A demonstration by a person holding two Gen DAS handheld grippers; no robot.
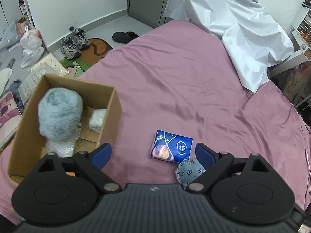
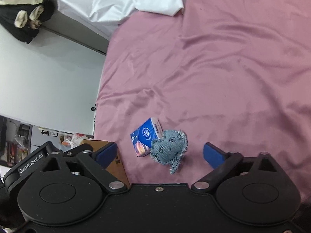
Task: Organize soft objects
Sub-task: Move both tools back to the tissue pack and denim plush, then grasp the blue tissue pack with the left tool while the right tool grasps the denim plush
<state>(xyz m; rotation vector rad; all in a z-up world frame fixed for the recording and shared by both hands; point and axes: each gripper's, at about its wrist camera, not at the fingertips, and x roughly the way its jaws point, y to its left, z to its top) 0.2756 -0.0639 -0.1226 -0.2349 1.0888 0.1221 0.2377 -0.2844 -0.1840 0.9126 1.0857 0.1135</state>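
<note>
A cardboard box [image 1: 113, 104] stands on the pink bed [image 1: 175, 81] at the left. In it lie a fluffy grey ball [image 1: 59, 114] and a white wrapped bundle [image 1: 97, 120]. A blue tissue pack [image 1: 171, 147] lies on the bed, with a small denim stuffed toy [image 1: 188, 171] touching its near corner. My left gripper [image 1: 153, 153] is open and empty above the bed, just short of the pack. In the right wrist view the tissue pack [image 2: 144, 136] and the denim toy [image 2: 170, 148] lie between the fingers of my open, empty right gripper [image 2: 160, 153].
A crumpled white sheet [image 1: 233, 25] covers the bed's far right corner. Sneakers [image 1: 74, 41], bags and papers lie on the floor left of the bed. The box's corner [image 2: 116, 163] shows beside my right gripper's left finger. A white wall [image 2: 48, 73] lies past the bed's edge.
</note>
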